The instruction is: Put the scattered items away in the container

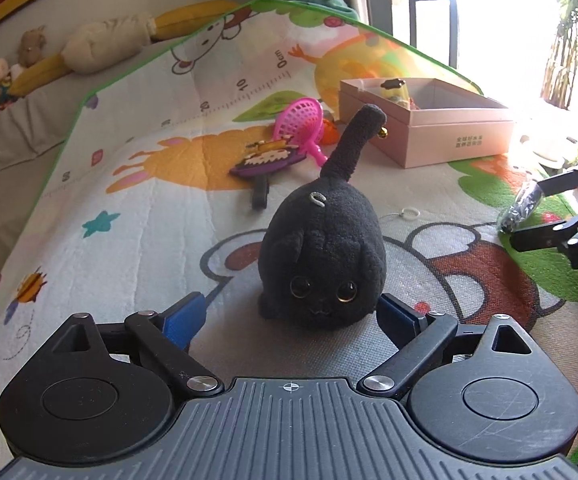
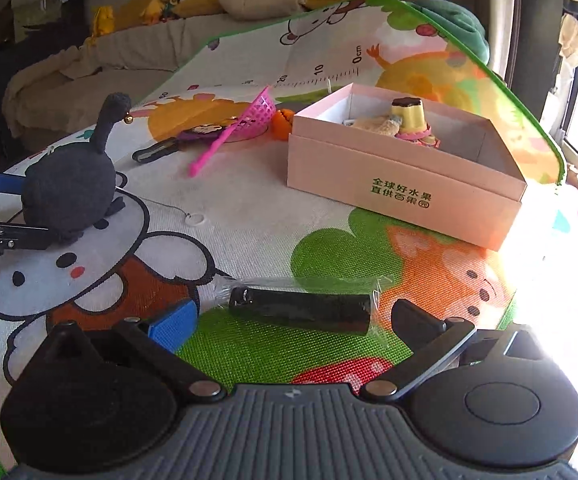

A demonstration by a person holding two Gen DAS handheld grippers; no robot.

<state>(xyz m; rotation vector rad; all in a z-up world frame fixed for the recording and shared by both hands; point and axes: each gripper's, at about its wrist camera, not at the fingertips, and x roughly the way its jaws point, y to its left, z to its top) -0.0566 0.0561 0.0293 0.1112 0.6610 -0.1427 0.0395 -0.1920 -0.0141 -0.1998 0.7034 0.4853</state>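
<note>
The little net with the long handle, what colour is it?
Bright pink. The net shows best in the left wrist view.

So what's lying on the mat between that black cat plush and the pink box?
Only a small white ring on a thin string; otherwise bare play mat lies between the black cat plush and the pink box, seen best in the right wrist view.

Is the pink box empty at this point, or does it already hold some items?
Not empty. The open pink box already holds a yellow pudding-shaped toy and a tan plush beside it.
</note>
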